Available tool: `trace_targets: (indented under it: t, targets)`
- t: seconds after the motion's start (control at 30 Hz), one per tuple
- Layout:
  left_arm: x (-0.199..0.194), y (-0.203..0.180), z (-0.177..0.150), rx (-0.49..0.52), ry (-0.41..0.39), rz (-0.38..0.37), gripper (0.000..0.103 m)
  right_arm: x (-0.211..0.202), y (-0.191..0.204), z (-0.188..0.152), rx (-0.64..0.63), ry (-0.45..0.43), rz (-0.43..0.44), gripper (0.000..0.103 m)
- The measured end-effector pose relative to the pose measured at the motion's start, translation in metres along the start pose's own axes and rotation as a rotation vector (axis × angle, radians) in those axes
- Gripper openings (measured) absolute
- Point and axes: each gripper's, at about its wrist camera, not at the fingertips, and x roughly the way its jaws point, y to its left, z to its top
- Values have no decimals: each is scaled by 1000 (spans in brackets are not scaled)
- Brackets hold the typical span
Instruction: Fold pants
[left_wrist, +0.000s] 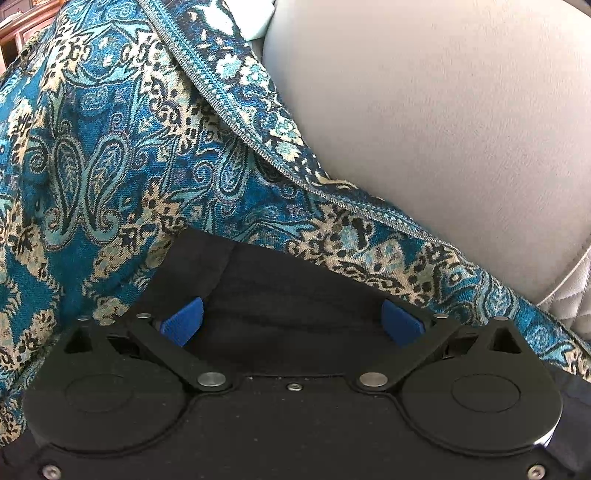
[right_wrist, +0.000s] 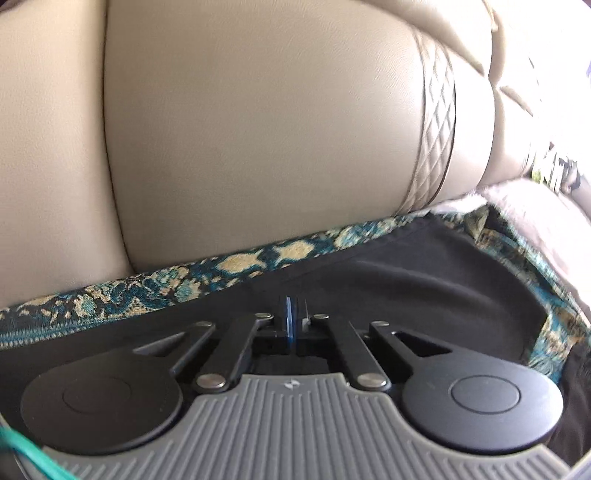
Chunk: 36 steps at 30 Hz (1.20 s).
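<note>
On sofa, black pants (right_wrist: 424, 273) under gripper (right_wrist: 291, 325)

The left gripper (left_wrist: 291, 323) pointed steeply downward, its two blue pads (left_wrist: 183, 322) standing wide apart. The right gripper (right_wrist: 295, 325) also angled downward, its pads drawn together until they met, with nothing visibly caught between them. No hand showed in either view.

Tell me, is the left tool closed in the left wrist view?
No, the left tool stands open, its two blue pads wide apart over the black pants.
</note>
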Motion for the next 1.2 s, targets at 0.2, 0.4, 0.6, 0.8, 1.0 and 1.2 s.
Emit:
trace_targets:
  t: [0.2, 0.4, 0.6, 0.8, 1.0, 1.2]
  targets:
    - [8, -1, 9, -46, 41, 37, 103, -3, -29, 6, 43, 49, 83, 15]
    - [17, -9, 16, -68, 70, 100, 103, 26, -29, 26, 185, 258, 231, 72]
    - [19, -15, 13, -78, 46, 140, 103, 41, 27, 35, 68, 300, 157, 95]
    - [22, -18, 11, -69, 39, 143, 103, 50, 53, 36, 9, 337, 75, 81]
    - [22, -17, 11, -55, 39, 132, 103, 31, 45, 37, -30, 322, 77, 10]
    - [23, -6, 23, -52, 99, 95, 103, 7, 23, 26, 28, 265, 128, 3]
